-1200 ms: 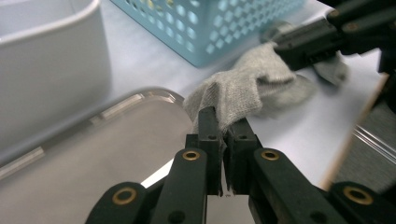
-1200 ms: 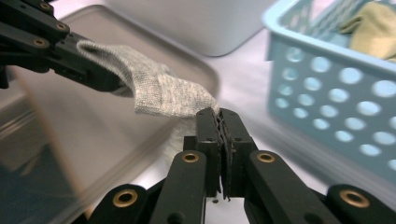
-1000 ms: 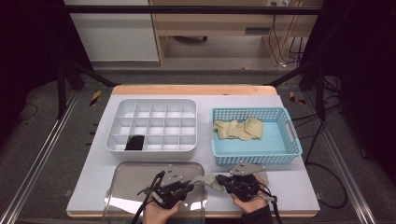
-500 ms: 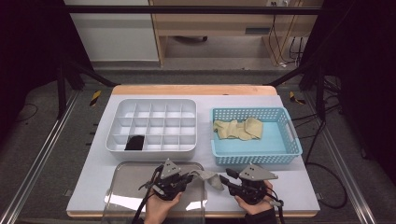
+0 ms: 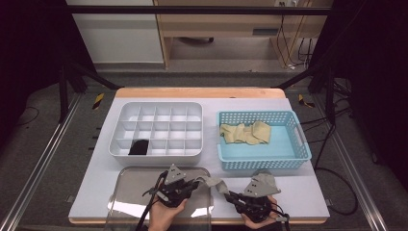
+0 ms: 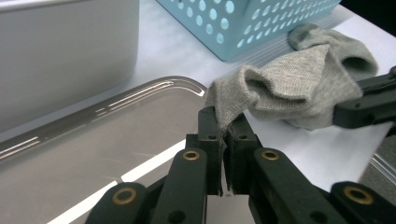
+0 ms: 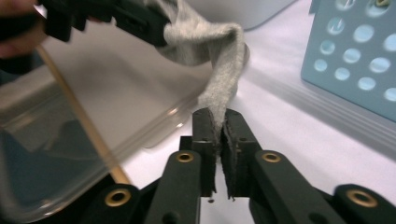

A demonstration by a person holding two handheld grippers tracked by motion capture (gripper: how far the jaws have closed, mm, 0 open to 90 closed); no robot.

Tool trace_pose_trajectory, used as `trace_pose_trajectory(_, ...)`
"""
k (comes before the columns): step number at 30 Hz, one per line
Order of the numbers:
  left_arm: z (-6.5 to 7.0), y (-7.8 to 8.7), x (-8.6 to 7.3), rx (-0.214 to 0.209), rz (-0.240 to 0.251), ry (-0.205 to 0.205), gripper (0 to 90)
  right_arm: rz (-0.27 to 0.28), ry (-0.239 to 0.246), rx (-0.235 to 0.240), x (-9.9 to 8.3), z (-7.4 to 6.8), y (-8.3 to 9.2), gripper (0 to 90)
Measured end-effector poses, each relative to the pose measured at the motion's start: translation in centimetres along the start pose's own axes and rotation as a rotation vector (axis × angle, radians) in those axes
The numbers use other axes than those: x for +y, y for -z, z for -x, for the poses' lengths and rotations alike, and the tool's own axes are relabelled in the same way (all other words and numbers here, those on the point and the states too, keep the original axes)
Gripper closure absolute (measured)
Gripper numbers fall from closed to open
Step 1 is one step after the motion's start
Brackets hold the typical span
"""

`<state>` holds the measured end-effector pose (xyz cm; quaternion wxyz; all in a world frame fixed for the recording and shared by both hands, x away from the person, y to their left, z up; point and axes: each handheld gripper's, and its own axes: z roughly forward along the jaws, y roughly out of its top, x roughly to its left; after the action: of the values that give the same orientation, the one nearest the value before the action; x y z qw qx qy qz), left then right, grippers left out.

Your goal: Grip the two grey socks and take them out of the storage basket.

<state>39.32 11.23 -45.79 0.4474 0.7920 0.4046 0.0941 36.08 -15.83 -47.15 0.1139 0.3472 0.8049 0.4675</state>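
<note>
A white compartment tray (image 5: 159,130) holds a dark item (image 5: 139,147); tan cloths (image 5: 244,133) lie in a blue basket (image 5: 262,162).

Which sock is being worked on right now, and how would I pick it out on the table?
Start at the blue basket on the table's right side, then drop to the near edge in front of it, beside the clear lid. There a grey sock hangs stretched between the left hand-held gripper and the right hand-held gripper, each pinching one end. It is grey and lifted; the basket's socks are tan, lying loose.
</note>
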Motion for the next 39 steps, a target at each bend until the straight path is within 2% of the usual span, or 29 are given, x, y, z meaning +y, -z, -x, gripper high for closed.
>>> trace_pose_trajectory(4, 0.3, 1.2, -0.3, -0.029, -0.013, 0.004, 85.3, 0.026, -0.024, 0.042, 0.6, -0.3, 1.8, 86.0)
trace_pose_trajectory(6, 0.4, 1.5, -0.4, -0.027, -0.044, 0.006, 85.1, 0.009, -0.055, 0.069, 0.8, -0.2, 2.4, 85.9)
trace_pose_trajectory(10, 0.1, 0.7, -0.5, -0.01, -0.093, 0.032, 84.3, -0.042, -0.119, 0.042, 0.6, 1.1, 1.9, 85.3)
trace_pose_trajectory(13, -0.3, -0.4, -0.3, 0.024, -0.084, 0.029, 80.0, -0.051, -0.139, -0.014, 0.7, 2.2, 0.9, 82.5)
trace_pose_trajectory(15, -0.5, -0.8, -0.1, 0.035, -0.068, 0.025, 75.9, -0.04, -0.136, -0.043, 0.8, 2.8, 0.3, 80.4)
trace_pose_trajectory(17, -0.7, -1.2, 0.0, 0.015, -0.045, 0.019, 74.9, -0.033, -0.111, -0.085, 0.9, 3.1, -0.3, 77.6)
trace_pose_trajectory(21, -0.7, -1.4, 0.0, 0.037, -0.038, 0.002, 81.3, -0.037, -0.071, -0.135, 1.0, 3.0, -1.1, 69.5)
trace_pose_trajectory(25, -0.9, -1.3, 0.0, 0.056, -0.042, 0.002, 84.9, 0.021, -0.068, -0.162, 1.0, 2.9, -0.3, 61.7)
trace_pose_trajectory(28, -0.9, -1.2, 0.0, 0.069, -0.045, 0.007, 85.2, 0.037, -0.077, -0.165, 0.9, 2.8, 0.3, 61.4)
trace_pose_trajectory(34, -0.7, -1.1, -0.4, 0.071, -0.08, 0.014, 83.5, -0.037, -0.067, -0.143, -0.1, 2.1, -0.8, 66.1)
trace_pose_trajectory(39, -0.3, -0.8, -0.7, 0.064, -0.084, 0.011, 82.7, -0.084, -0.04, -0.135, -0.3, 1.9, -1.6, 82.0)
